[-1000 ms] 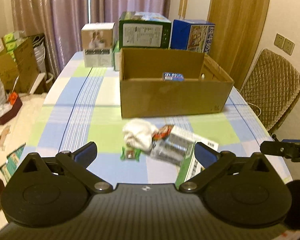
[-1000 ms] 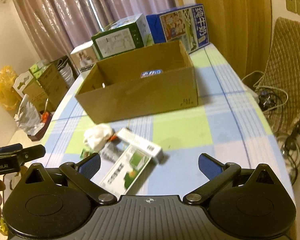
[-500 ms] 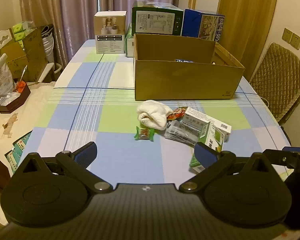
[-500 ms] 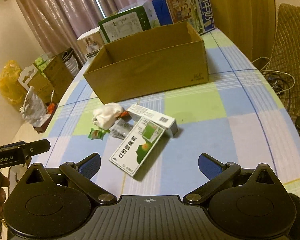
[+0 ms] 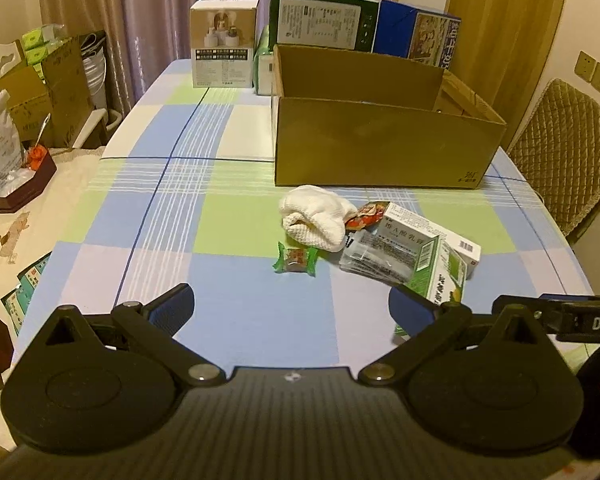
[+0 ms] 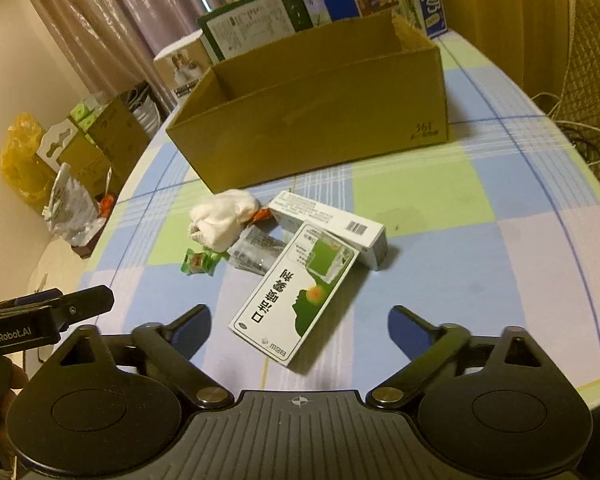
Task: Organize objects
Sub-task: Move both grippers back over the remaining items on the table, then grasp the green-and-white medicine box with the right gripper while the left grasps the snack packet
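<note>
Both tongs, left (image 5: 290, 306) and right (image 6: 300, 322), gape empty above bare tablecloth (image 5: 256, 316) before the clutter, near the table's front edge.

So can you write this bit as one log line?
left tongs: open, empty | right tongs: open, over green-and-white medicine carton | brown cardboard box: beyond pile

Cardboard box (image 5: 384, 152): matt brown corrugated board. Tablecloth (image 5: 228, 216): smooth, faintly sheened checked cloth. White cloth (image 5: 314, 222): rough knitted weave. Green medicine carton (image 6: 296, 294): smooth printed card. Candy wrapper (image 5: 295, 260): glossy plastic film. Chair cover (image 5: 568, 152): quilted fabric.
</note>
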A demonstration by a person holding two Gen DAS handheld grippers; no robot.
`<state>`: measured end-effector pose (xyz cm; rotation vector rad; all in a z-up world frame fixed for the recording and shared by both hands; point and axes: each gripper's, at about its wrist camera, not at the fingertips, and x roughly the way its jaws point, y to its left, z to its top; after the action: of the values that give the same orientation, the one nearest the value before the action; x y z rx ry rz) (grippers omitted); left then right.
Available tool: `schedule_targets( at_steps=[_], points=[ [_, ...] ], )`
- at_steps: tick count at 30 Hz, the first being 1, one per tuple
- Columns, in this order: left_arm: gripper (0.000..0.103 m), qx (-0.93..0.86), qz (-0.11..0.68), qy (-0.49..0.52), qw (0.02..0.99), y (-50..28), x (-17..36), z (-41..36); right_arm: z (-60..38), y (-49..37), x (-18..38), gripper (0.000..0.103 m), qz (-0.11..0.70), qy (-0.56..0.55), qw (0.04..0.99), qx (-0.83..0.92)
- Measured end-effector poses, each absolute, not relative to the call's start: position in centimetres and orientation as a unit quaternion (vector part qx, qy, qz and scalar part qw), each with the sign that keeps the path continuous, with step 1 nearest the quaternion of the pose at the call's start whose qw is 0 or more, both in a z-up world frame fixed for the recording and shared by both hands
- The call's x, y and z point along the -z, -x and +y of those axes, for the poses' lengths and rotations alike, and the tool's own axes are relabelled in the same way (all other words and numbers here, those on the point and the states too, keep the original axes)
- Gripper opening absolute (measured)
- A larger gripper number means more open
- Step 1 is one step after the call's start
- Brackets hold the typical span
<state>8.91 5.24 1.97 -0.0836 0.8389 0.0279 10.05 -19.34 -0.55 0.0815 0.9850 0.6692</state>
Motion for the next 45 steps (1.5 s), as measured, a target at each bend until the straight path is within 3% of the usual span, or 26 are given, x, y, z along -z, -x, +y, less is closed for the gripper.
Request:
schedule_targets(
  at_steps=[4, 19, 20, 22, 24, 29, 41, 45],
  points=[
    [0.102, -0.016, 0.414, 0.042, 0.909, -10.0, -1.1, 5.5, -18.4, -10.9, 1.8, 0.086, 0.478, -0.039, 0.819, -0.316],
    [0.102, -0.013, 0.441, 0.058, 0.896, -13.4, 1.8, 6.1, -14.9, -14.8, 7.1, 0.083, 0.549, -0.077, 0.776, -0.299],
    [0.102, -0.013, 0.443, 0.058, 0.895, -13.5, 2.0, 6.1, -15.0, -14.9, 7.2, 0.081, 0.545, -0.081, 0.778, -0.301],
    [0.102, -0.014, 0.447, 0.06, 0.893, -13.7, 2.4, 6.1, -15.0, -15.2, 7.1, 0.067, 0.546, -0.082, 0.777, -0.303],
    [0.102, -0.013, 0.449, 0.062, 0.891, -13.8, 2.7, 6.1, -15.5, -15.6, 7.1, 0.062, 0.553, -0.093, 0.772, -0.301],
    [0.102, -0.007, 0.45, 0.063, 0.891, -13.9, 2.8, 5.7, -16.5, -16.0, 6.1, 0.053, 0.535, -0.027, 0.793, -0.291],
    [0.102, -0.005, 0.457, 0.065, 0.887, -13.9, 3.2, 5.3, -14.0, -15.7, 6.7, 0.052, 0.462, 0.151, 0.8, -0.353],
    [0.101, -0.004, 0.457, 0.066, 0.887, -14.0, 3.4, 5.4, -14.4, -14.3, 6.7, 0.052, 0.47, 0.145, 0.77, -0.405]
  ],
)
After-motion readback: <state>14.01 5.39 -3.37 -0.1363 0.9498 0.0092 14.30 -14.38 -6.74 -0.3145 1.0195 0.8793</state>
